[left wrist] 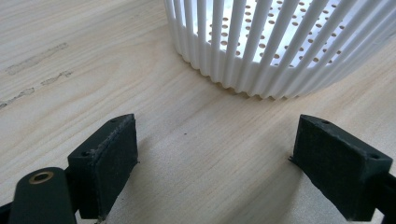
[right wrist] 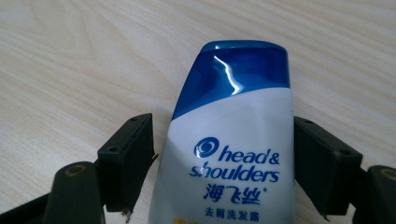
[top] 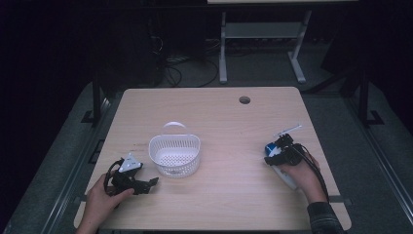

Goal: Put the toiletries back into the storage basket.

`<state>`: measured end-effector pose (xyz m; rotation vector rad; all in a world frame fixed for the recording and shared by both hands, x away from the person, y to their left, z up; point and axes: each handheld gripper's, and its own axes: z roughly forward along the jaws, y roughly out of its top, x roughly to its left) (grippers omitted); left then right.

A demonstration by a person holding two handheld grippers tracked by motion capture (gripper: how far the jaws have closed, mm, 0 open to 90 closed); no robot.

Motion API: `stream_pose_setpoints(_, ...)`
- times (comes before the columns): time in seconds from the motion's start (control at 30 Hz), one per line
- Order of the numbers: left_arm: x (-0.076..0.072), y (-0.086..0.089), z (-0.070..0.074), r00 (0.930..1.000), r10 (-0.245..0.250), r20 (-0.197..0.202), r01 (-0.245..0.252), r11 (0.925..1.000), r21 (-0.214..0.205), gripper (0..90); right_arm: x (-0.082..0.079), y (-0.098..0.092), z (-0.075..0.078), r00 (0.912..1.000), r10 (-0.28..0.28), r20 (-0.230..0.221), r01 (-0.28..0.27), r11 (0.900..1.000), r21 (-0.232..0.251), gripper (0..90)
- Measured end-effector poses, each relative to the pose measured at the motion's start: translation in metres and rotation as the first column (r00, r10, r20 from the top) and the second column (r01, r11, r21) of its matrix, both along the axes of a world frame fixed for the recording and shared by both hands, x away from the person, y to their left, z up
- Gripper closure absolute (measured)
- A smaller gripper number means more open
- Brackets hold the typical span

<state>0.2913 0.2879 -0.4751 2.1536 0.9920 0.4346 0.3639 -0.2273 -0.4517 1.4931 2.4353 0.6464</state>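
Lying flat on the wooden table [top: 229,195], a white shampoo bottle [right wrist: 233,154] with a blue cap sits between the jaws of the right gripper [right wrist: 224,163], low in the middle of the right gripper view. The right jaw looks to be against the bottle's side, while a thin gap shows at the left jaw, so I cannot tell whether the bottle is pinched or only straddled. In the high view this gripper [top: 278,152] and the person's right hand [top: 302,175] sit at the right of the frame, the blue cap just showing.

At the lower left of the high view, the left hand [top: 100,197] holds the left gripper [top: 146,184] low over the table, jaws spread wide with bare wood between them. A white slotted basket [top: 174,155] stands at centre-left, just beside that gripper; in the left gripper view its ribbed wall [left wrist: 261,51] rises across the upper right.
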Motion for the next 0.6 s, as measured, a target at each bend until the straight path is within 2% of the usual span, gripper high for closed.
stream_pose_setpoints(0.23, -0.0002, 0.0, 0.0, 1.0, -0.001, 0.0, 0.001, 1.0, 0.0, 13.0, -0.0006, 0.002, -0.0033, 0.9999, 0.001, -0.013, -0.002, 0.9996, -0.029, 25.6)
stream_pose_setpoints(0.33, -0.0003, 0.0, 0.0, 1.0, 0.0, -0.001, 0.0, 1.0, 0.0, 13.1, -0.0009, 0.0024, -0.0031, 0.9999, 0.0, -0.014, 0.0, 0.9996, -0.03, 26.4)
stream_pose_setpoints(0.4, -0.0003, 0.0, 0.0, 1.0, 0.0, -0.001, 0.0, 1.0, 0.0, 13.1, -0.0014, 0.0017, -0.0023, 1.0, -0.002, -0.009, 0.001, 0.9995, -0.031, 30.7)
stream_pose_setpoints(0.6, -0.0002, 0.0, 0.0, 1.0, -0.001, 0.0, 0.001, 1.0, 0.0, 13.1, -0.0015, 0.0015, -0.0015, 0.9999, 0.004, -0.014, -0.004, 0.9995, -0.03, 32.2)
